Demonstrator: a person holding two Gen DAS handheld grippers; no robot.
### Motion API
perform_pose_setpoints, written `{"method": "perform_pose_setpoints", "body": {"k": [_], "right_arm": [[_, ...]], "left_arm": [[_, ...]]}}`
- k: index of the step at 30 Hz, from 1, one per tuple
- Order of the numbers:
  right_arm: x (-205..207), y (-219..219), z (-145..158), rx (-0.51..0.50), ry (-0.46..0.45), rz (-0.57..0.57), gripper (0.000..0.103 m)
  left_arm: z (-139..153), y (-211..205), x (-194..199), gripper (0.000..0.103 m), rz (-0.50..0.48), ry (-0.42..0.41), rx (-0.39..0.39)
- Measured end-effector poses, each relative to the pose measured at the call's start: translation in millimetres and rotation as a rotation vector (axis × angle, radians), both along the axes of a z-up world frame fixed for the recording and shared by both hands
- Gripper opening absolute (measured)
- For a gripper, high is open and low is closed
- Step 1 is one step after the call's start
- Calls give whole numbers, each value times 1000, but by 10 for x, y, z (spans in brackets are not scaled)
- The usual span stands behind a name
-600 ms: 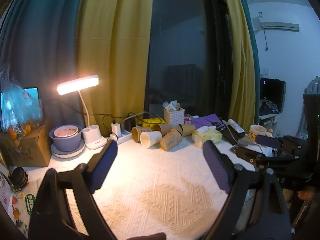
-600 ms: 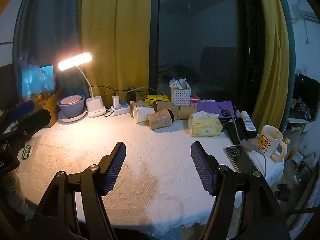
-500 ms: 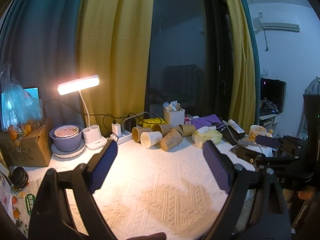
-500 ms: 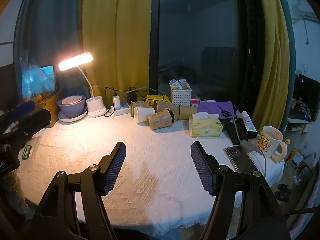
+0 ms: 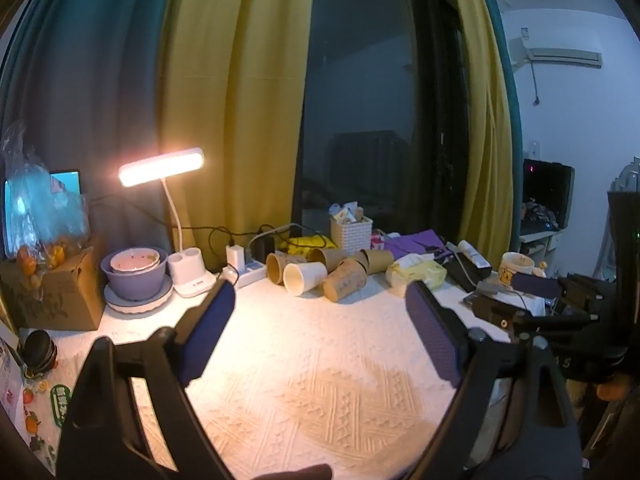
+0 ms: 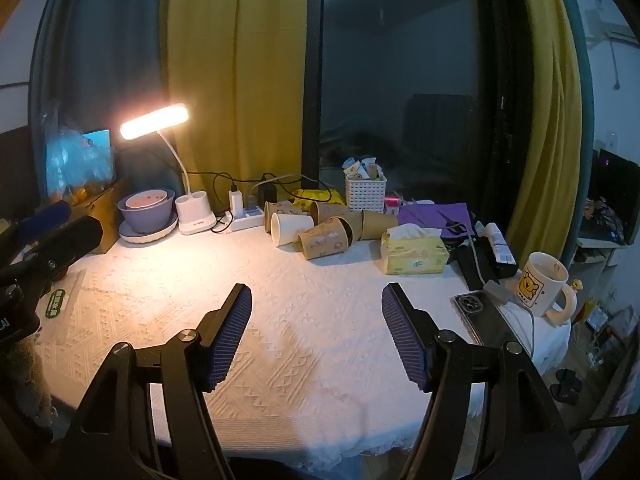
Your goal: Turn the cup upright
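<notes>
Several paper cups lie on their sides in a cluster at the back of the table: a white cup (image 5: 305, 277) (image 6: 290, 228) and brown cups (image 5: 346, 279) (image 6: 324, 239) beside it. My left gripper (image 5: 320, 336) is open and empty, over the white tablecloth, well short of the cups. My right gripper (image 6: 316, 330) is open and empty, also over the cloth near the front. The right gripper shows at the right edge of the left wrist view (image 5: 536, 292); the left gripper shows at the left edge of the right wrist view (image 6: 52, 224).
A lit desk lamp (image 6: 192, 216), a purple bowl on a plate (image 6: 148, 212), a power strip (image 6: 244, 220), a white basket (image 6: 365, 194), a yellow tissue pack (image 6: 412, 252), a phone (image 6: 480, 316) and a bear mug (image 6: 540, 284) ring the table. A cardboard box (image 5: 56, 288) stands left.
</notes>
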State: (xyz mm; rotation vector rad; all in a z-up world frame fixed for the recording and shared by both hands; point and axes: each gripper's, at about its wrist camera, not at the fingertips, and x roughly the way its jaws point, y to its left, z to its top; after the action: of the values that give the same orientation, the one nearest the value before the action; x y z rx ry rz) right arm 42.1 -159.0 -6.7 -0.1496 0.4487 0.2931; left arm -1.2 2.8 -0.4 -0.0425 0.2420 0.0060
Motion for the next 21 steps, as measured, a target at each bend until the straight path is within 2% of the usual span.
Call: {"method": "perform_pose_setpoints", "body": {"k": [21], "right_arm": [[-21, 25, -11, -5, 7, 2, 71]], "left_arm": [[-12, 35, -12, 88, 1, 3, -6]]}}
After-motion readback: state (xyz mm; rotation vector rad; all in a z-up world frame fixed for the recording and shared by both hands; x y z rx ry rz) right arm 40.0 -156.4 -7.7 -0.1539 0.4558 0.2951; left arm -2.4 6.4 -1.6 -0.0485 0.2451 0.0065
